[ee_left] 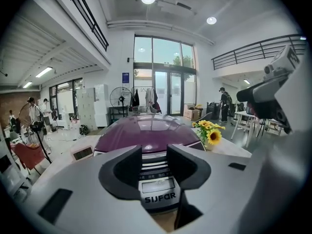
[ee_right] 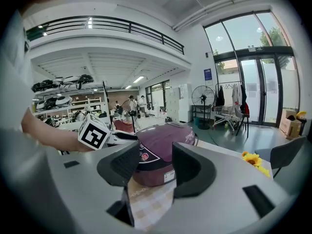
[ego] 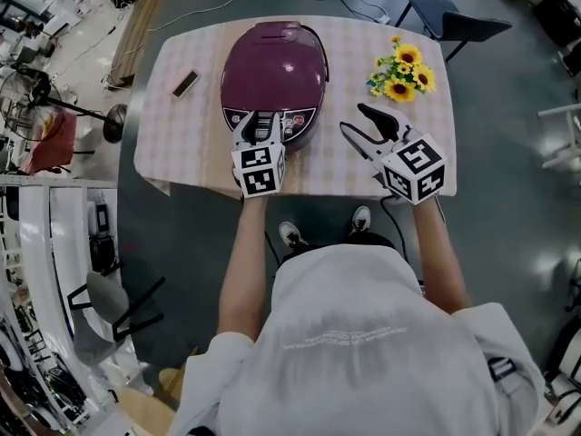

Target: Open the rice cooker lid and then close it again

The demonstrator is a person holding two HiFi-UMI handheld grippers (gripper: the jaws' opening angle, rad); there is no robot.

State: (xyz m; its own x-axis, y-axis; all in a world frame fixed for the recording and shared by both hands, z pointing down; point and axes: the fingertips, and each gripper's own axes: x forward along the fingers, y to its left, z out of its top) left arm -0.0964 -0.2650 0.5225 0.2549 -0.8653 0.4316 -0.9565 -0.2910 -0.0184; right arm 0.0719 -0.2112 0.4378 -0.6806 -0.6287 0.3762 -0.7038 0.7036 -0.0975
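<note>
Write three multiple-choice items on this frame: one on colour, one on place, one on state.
1. What colour is the lid of the rice cooker?
A. white
B. green
C. purple

2. Where on the table do the sunflowers stand?
A. left of the rice cooker
B. right of the rice cooker
C. on top of the lid

3. How is the lid?
A. shut
B. raised upright
C. taken off, lying on the table

Answers:
1 C, every view shows it purple.
2 B, the head view shows them near the table's far right corner.
3 A, it sits flat on the cooker's body.
</note>
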